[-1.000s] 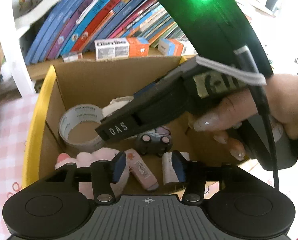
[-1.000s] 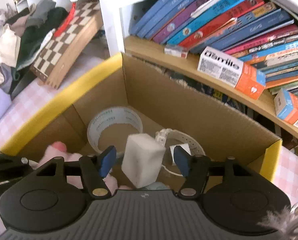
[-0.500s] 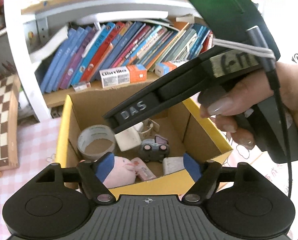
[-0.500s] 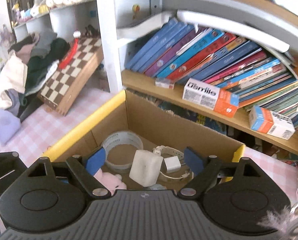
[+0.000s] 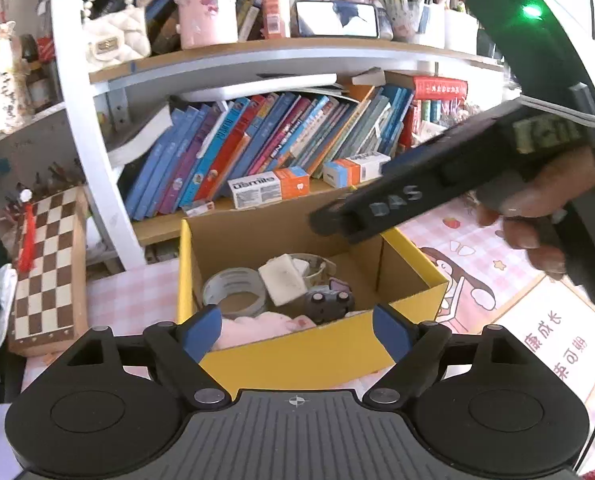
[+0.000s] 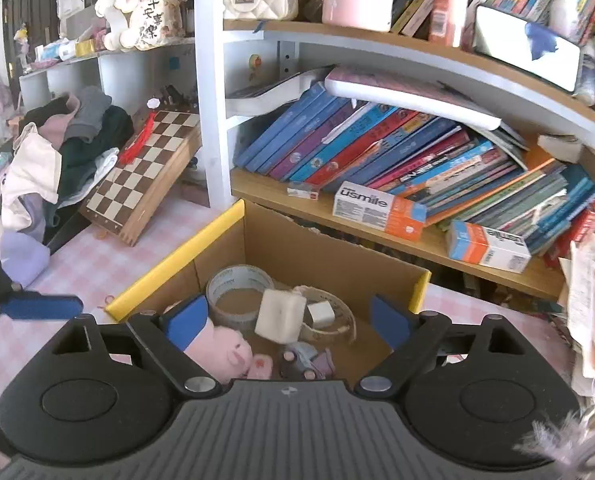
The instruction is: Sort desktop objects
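A cardboard box with yellow outer walls (image 5: 317, 348) stands on the pink checked table below both grippers. Inside lie a tape roll (image 5: 233, 294), a white block (image 5: 283, 284), a pink plush (image 5: 257, 326) and a dark toy car (image 5: 329, 306). My left gripper (image 5: 297, 328) hovers above the box's near wall, jaws opening, nothing between them. My right gripper (image 6: 288, 320) hangs over the box (image 6: 177, 268), jaws also opening and empty, with the white block (image 6: 279, 316) lying below it. A hand carries the right gripper (image 5: 337, 220) above the box's right side.
A bookshelf with leaning books and a usmile carton (image 5: 269, 190) stands right behind the box. A folded chessboard (image 5: 49, 276) leans at the left beside a heap of clothes (image 6: 57, 152). Papers (image 6: 593, 300) are stacked at the right.
Both grippers have pulled back and up out of the box and their jaws have widened. The white block, earlier between the right jaws, now lies in the box.
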`<state>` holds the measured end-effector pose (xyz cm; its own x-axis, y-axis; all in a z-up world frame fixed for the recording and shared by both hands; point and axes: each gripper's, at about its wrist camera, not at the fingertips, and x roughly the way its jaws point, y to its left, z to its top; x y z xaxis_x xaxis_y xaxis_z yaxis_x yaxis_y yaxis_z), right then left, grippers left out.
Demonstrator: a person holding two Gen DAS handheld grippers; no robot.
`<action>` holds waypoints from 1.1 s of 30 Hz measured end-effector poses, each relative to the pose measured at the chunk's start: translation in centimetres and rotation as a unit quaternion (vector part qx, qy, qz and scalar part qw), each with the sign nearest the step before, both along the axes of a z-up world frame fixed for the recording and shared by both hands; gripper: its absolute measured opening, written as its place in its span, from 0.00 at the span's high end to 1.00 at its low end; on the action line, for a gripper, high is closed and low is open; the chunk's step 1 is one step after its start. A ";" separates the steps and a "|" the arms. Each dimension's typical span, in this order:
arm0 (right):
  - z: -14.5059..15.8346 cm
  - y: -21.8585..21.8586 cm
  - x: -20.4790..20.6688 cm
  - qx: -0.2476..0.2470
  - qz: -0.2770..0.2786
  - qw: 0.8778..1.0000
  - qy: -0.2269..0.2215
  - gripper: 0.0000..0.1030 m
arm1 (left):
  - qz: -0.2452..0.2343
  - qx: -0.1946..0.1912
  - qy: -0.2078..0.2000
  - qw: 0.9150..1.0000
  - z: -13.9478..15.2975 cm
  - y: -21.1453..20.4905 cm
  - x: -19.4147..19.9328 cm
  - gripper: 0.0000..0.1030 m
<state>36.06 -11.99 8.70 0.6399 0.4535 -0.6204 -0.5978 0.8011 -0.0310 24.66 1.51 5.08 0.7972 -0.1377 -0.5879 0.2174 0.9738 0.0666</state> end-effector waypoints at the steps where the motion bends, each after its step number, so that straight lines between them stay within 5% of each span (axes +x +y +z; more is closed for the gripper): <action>1: 0.1 -0.3 -0.6 -0.001 -0.003 1.000 -0.002 0.13 | 0.001 0.000 -0.002 1.000 0.1 0.1 -0.4 0.17; 19: -2.5 -4.5 -14.1 -0.011 -0.070 0.997 -0.041 0.10 | 0.044 0.010 -0.022 0.999 -0.9 2.4 -9.1 0.16; 33: -5.8 -5.8 -21.3 -0.012 -0.112 0.993 -0.026 0.04 | 0.053 0.023 -0.016 0.998 -3.1 1.8 -14.1 0.12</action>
